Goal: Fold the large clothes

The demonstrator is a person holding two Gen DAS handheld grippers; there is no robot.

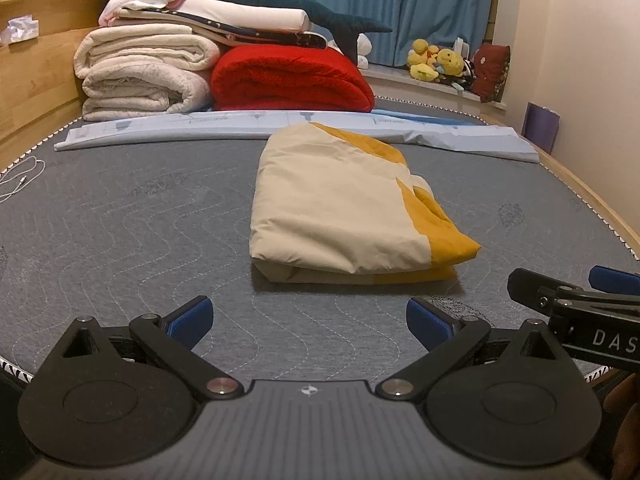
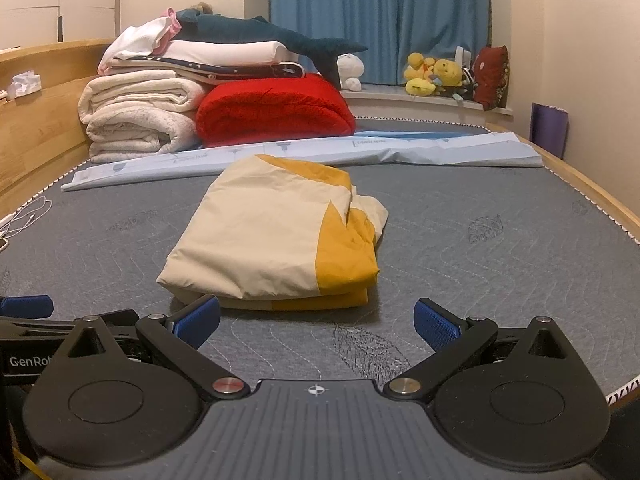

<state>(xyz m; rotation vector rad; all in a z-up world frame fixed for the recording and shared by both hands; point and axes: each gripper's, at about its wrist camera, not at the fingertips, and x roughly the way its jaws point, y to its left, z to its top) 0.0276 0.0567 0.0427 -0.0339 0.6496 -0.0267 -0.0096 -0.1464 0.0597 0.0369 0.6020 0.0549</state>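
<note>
both hand-held grippers sit low at the near edge of the mattress, nothing in them. the left hand-held gripper has its blue pads spread wide apart, and the right hand-held gripper is spread just the same. they're side by side: in the left wrist view the right one pokes in at the right edge.

the garment, cream with mustard yellow panels, lies on the mattress just past the grippers, already down to a compact stack of layers. looks to me like the folding is mostly done, so what's left is probably tidying or one last fold. the messy bit is the garment's right side, where a loose flap bunches out past the yellow panel. if i were doing it i'd pinch that flap at its edge and tuck it in, while the other gripper presses on the cream part so the stack doesn't slide. thin slippery-looking fabric, so grab all layers or only the top one lifts.

beyond the garment there's a long pale blue sheet lying across the bed, near but not touching as far as i can tell. left of the garment, a white cable at the mattress edge. farther back are stacked white blankets, a red blanket and a plush shark. none of it's in the way.
</note>
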